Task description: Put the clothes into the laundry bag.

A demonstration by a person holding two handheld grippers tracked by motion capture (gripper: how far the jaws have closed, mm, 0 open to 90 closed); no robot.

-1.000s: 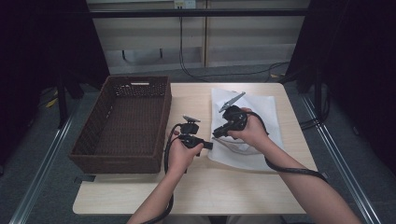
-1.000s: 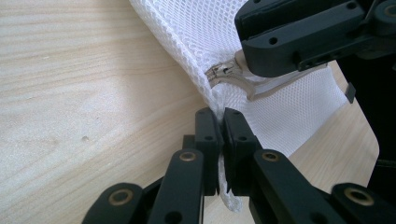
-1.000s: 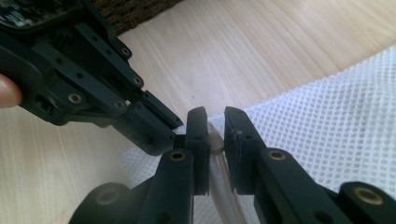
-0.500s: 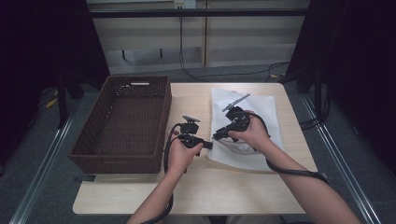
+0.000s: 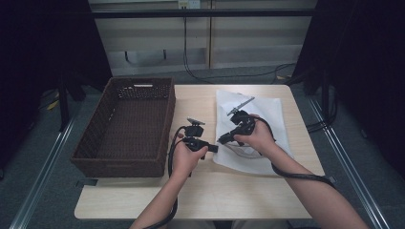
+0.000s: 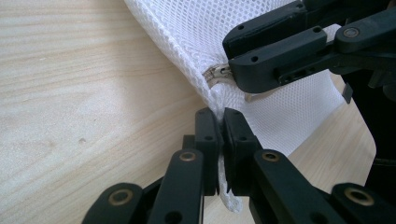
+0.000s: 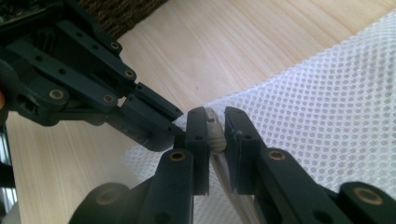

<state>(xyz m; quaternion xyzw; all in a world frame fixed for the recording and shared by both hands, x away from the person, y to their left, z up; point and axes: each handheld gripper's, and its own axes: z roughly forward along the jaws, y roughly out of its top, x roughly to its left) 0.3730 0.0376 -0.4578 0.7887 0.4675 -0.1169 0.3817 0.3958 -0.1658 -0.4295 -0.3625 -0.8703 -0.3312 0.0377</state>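
White mesh bag spread flat on the table, right of the wicker basket. Left tongs clenched on the bag's near-left corner edge. Right tongs pinched on the zipper pull, just beside the left pair.

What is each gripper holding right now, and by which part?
The left gripper pinches the corner edge of the white mesh zip bag. The right gripper is shut on the bag's pale zipper pull, right beside the left one.
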